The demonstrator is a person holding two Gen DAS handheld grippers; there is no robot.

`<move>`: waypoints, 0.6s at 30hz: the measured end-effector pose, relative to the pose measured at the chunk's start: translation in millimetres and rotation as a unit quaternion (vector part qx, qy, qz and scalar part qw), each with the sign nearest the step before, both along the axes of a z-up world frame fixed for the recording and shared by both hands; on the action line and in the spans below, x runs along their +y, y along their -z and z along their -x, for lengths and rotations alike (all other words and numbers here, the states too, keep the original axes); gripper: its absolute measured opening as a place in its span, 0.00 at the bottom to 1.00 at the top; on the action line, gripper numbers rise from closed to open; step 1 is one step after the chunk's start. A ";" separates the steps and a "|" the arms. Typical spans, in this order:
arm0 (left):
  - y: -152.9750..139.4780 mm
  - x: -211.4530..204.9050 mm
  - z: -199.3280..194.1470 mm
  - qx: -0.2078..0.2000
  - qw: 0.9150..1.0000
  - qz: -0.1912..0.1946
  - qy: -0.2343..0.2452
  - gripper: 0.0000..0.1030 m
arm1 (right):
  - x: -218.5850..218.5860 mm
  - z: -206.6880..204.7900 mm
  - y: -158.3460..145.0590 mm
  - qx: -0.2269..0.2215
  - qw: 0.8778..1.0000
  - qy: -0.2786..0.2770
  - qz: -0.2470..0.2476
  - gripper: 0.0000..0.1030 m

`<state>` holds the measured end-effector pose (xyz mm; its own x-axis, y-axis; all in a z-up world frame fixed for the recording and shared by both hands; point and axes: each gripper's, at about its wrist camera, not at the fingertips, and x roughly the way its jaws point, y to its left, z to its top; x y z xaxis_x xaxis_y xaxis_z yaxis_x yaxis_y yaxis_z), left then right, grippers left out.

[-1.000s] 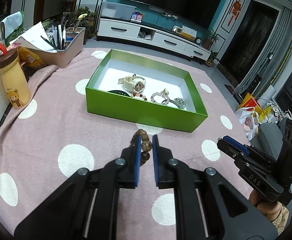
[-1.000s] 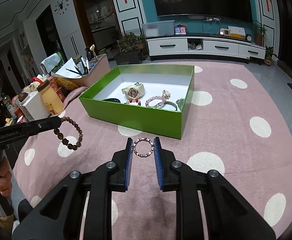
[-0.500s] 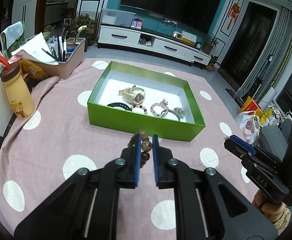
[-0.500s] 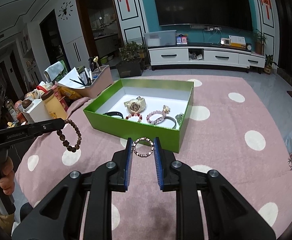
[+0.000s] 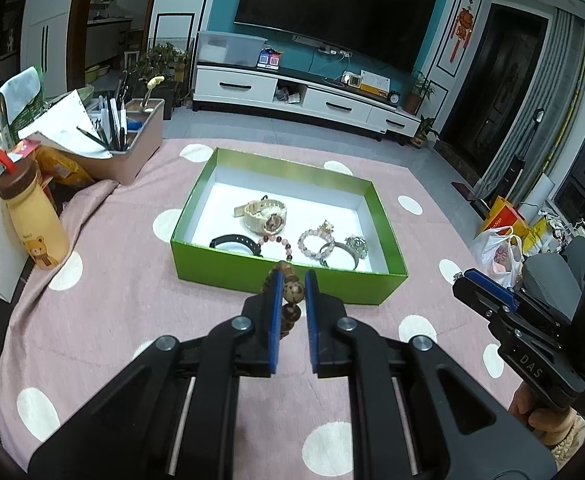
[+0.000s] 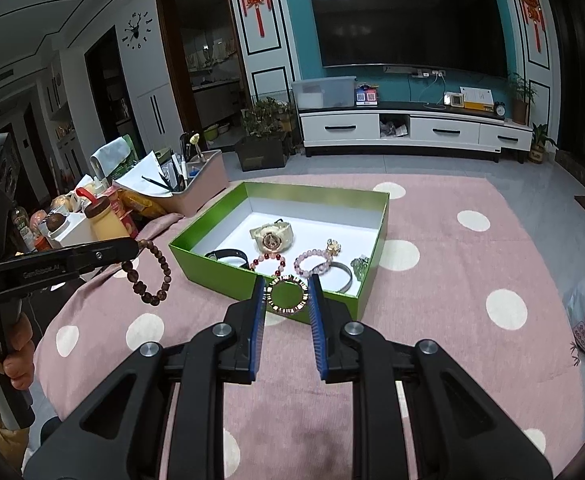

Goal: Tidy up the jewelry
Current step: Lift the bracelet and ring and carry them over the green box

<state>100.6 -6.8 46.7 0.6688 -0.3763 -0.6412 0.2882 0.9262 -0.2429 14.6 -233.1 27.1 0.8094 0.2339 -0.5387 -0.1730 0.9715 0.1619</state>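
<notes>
Left gripper [image 5: 292,292]: jaws narrow, clamped on a brown bead bracelet [image 5: 293,291]. In the right wrist view the bracelet is seen hanging as a loop from the tips, clear of the cloth. Compared with a second ago, both are carried higher, and the box is seen lower in the frame and closer to the fingertips.

Right gripper [image 6: 286,296]: jaws a little wider, pressed on either side of a small ring bracelet [image 6: 287,295] held flat between the blue pads [image 6: 257,312]. It is likewise raised since the earlier frame; the ring is now seen against the box's near wall, where before it was seen against the cloth.

Pink cloth [image 5: 104,312] with white dots: spread under everything, unchanged.

Green box [image 5: 276,276]: open, white inside, set on the cloth just beyond both grippers. Held inside, unmoved since the earlier frames:
- black band [image 5: 234,241], near left corner;
- red bead bracelet [image 5: 276,240], beside the band;
- cream watch [image 5: 266,214], behind those two;
- pale pink bead bracelet [image 5: 312,242] with a gold charm;
- silver bangle [image 5: 338,254], touching the pink beads;
- green stone piece [image 5: 357,244], by the right wall.

Yellow bottle [image 5: 32,216] with a bear print: upright at the cloth's left edge.

Pink bin [image 5: 132,148]: beyond the bottle, filled with pens and papers.
</notes>
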 end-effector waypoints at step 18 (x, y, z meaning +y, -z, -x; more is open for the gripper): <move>-25.4 3.0 -47.4 -0.019 1.000 -0.009 -0.010 0.10 | -7.3 -33.9 -8.0 -0.004 1.000 0.003 -0.001 0.20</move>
